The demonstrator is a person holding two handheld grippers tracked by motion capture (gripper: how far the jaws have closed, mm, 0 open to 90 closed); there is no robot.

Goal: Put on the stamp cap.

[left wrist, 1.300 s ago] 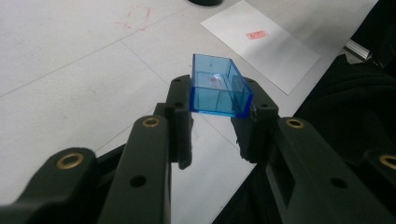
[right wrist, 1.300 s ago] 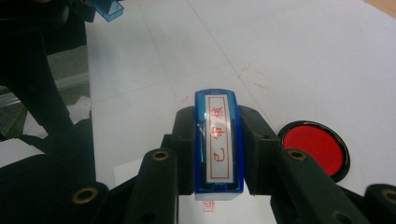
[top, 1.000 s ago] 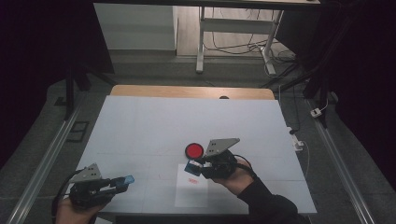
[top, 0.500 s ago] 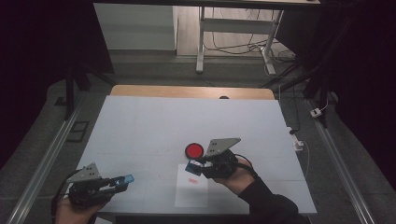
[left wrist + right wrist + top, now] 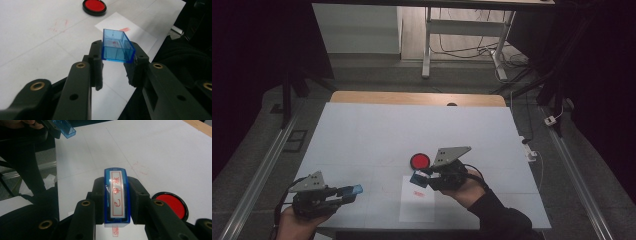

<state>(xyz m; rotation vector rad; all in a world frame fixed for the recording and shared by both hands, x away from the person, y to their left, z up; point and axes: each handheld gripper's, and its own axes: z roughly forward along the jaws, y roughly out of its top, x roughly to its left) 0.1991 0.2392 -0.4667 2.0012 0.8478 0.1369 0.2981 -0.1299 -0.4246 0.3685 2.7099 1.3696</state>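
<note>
- Blue stamp (image 5: pixel 117 197) clamped in right gripper (image 5: pixel 424 177), above white paper (image 5: pixel 417 206), red ink pad (image 5: pixel 420 161) just beside.
- Left gripper (image 5: pixel 352 191) grips clear blue cap (image 5: pixel 117 45), near table's (image 5: pixel 377 130) front-left edge.

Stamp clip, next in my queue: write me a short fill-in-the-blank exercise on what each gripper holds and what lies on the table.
1. The right gripper is shut on a blue ____.
2. The left gripper holds the stamp's clear blue ____.
3. The round ink pad beside the right gripper is ____ in colour.
4. A red imprint shows on the sheet of ____ that lies on the table.

Missing words: stamp; cap; red; paper
</note>
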